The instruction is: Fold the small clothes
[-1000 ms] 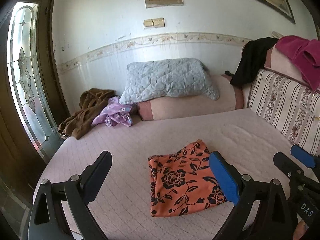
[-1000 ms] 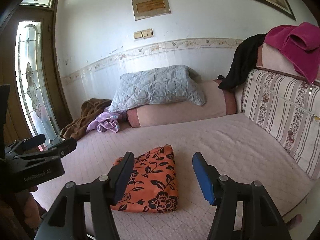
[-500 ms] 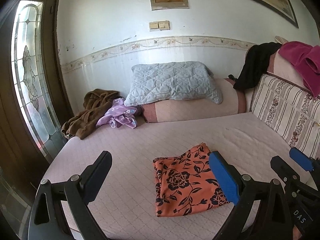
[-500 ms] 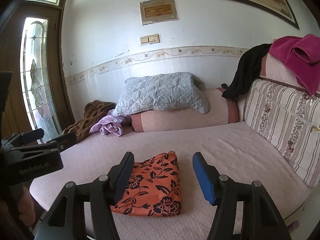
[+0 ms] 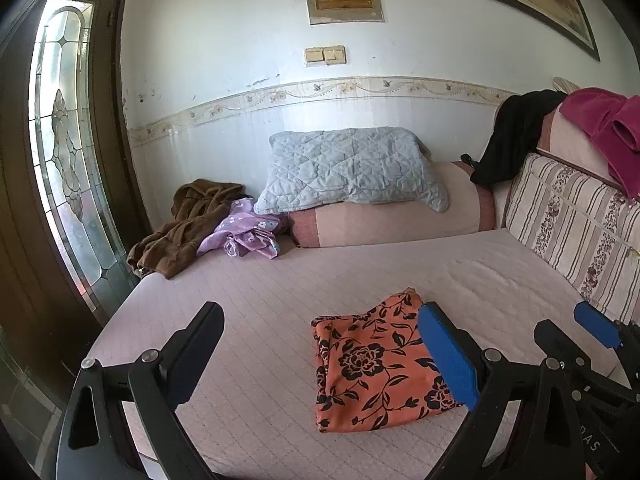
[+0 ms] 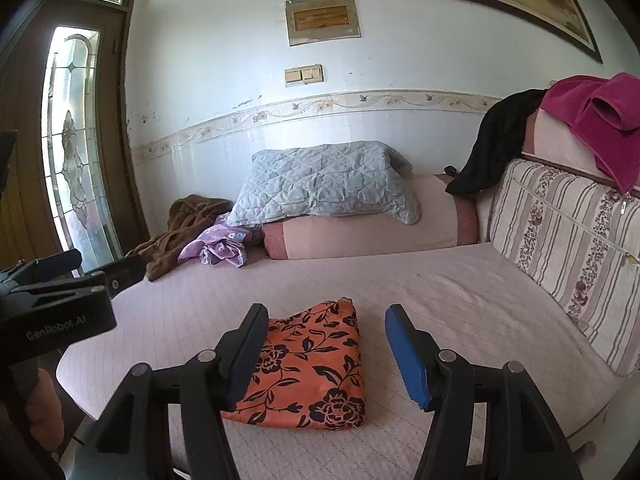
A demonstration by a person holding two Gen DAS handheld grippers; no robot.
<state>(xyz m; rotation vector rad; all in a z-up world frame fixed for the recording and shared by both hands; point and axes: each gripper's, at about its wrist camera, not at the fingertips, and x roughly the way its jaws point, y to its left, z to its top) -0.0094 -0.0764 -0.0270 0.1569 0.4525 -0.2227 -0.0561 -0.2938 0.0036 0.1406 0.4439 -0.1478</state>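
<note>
Both views have tilted slightly lower; the folded orange floral cloth [image 6: 308,364] lies flat, both grippers' jaws apart, empty

Both wrist views near, facing wall, sharing bed [image 5: 280,280]

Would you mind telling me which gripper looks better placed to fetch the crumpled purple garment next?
Left, probably. The purple garment lies at the bed's far left by the brown one, on the left gripper's side. Both grippers are open and empty; the orange cloth sits folded below the right gripper.
</note>
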